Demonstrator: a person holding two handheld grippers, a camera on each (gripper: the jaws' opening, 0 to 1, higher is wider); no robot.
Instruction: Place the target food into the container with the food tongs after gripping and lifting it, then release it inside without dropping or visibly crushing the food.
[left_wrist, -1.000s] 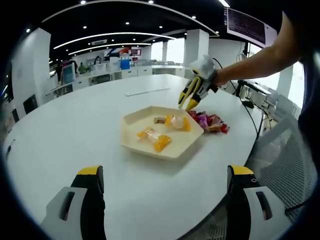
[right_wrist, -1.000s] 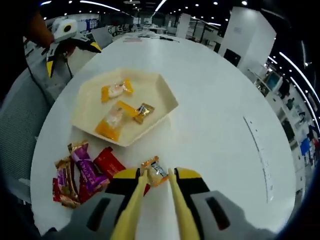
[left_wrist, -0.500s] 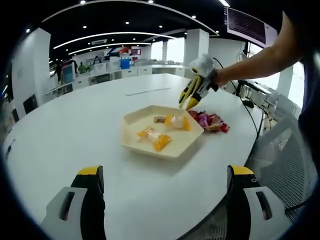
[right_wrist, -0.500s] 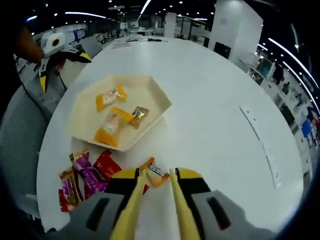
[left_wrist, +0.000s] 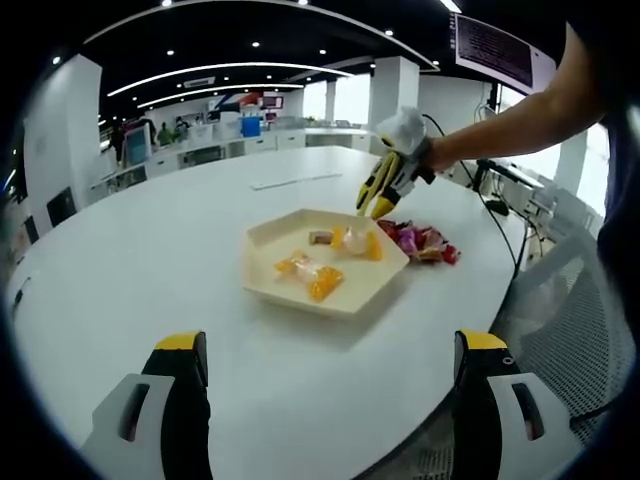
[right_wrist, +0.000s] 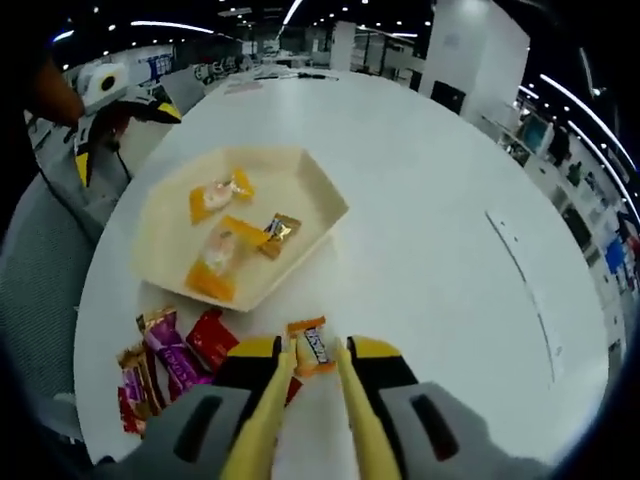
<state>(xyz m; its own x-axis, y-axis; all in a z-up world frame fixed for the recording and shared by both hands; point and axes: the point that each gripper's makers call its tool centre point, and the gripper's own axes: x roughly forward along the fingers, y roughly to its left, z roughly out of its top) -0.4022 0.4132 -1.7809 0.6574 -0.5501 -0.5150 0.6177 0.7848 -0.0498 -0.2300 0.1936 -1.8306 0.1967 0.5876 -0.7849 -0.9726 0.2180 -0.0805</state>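
A cream hexagonal tray (left_wrist: 272, 238) (right_wrist: 330, 196) sits on the white round table (left_wrist: 130, 270). In it lie two orange-wrapped candies (right_wrist: 218, 258) (right_wrist: 215, 193) and a small brown one (right_wrist: 279, 230). My right gripper (right_wrist: 315, 352) is shut on yellow food tongs (right_wrist: 268, 420). The tong tips pinch an orange-and-white wrapped candy (right_wrist: 313, 345) just above the table, near the tray's edge. In the left gripper view the right gripper (left_wrist: 381, 203) hangs over the tray's far right side beside the candy pile (left_wrist: 420, 242). My left gripper (left_wrist: 330, 342) stands open and holds nothing, well short of the tray.
A heap of red, purple and brown wrapped candies (right_wrist: 170, 350) lies beside the tray. A long thin strip (right_wrist: 520, 270) rests on the table further off. The table edge and a mesh chair (left_wrist: 570, 300) are to the right, under a person's arm (left_wrist: 520, 110).
The tongs have lifted the orange-and-white candy off the table and turned it upright between the tips. The right gripper has risen slightly. The left gripper has not moved.
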